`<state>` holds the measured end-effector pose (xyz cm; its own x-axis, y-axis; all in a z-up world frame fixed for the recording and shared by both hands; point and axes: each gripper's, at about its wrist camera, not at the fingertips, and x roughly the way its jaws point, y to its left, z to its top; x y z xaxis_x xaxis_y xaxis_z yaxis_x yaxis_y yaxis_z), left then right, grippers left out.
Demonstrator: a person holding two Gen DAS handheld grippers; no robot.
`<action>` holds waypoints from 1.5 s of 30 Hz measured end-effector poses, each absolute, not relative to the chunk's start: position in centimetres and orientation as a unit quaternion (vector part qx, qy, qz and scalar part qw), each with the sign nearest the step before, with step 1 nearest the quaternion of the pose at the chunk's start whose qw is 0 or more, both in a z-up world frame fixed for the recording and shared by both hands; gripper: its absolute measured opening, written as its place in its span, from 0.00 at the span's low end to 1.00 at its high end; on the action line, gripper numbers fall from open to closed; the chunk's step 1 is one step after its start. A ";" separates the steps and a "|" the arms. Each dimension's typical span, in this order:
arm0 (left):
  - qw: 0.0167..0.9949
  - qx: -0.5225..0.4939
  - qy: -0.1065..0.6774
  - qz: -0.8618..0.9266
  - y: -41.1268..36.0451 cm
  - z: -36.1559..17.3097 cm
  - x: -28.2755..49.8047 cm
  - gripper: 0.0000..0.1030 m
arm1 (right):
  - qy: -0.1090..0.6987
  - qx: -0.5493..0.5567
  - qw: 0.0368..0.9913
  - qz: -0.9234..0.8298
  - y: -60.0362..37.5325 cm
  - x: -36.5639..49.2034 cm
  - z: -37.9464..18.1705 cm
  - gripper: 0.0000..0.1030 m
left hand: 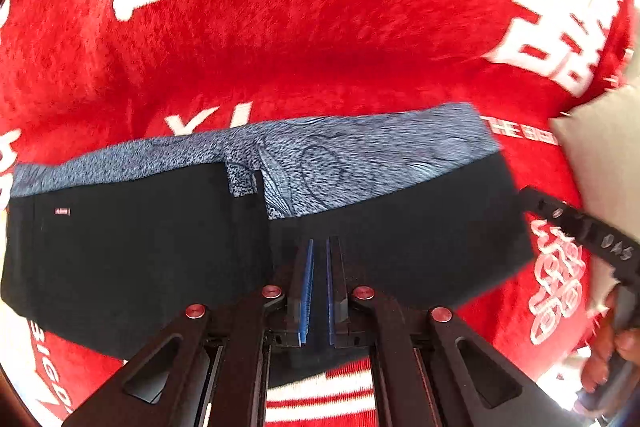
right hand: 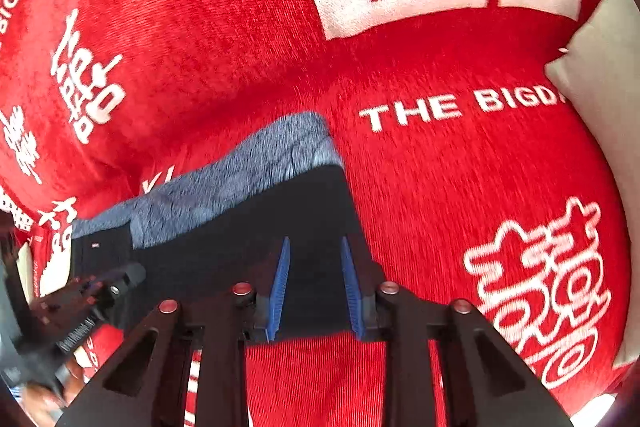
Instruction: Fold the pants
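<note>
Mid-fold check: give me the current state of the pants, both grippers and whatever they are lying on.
pants: lying flat on the blanket, dark cloth folded over, blue patterned strip showing along the far edge.
left gripper: shut, down on the dark cloth.
right gripper: jaws apart, dark cloth between the fingers, grip unclear.
red blanket: spread out under the pants.

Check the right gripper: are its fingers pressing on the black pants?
Apart. The right wrist view shows the right gripper spread, black pants filling the gap between both blue fingers without being pinched.
</note>
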<state>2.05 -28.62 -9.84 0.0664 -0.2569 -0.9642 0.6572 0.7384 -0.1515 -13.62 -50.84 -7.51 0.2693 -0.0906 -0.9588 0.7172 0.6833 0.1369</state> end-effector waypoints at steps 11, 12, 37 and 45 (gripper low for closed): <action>0.724 0.153 0.608 -0.288 -28.8 -12.6 2.4 0.05 | 0.586 0.261 0.726 -0.248 -52.5 -8.3 -13.0 0.28; 0.724 0.147 0.608 -0.290 -28.7 -12.6 2.5 0.05 | 0.581 0.263 0.729 -0.248 -52.6 -8.3 -13.0 0.28; 0.701 0.156 0.642 -0.269 -27.8 -14.0 1.6 1.00 | 0.576 0.224 0.746 -0.247 -47.1 -13.1 -7.6 0.42; 0.706 0.148 0.635 -0.277 -27.6 -14.7 1.1 1.00 | 0.596 0.235 0.733 -0.228 -47.2 -13.0 -10.4 0.56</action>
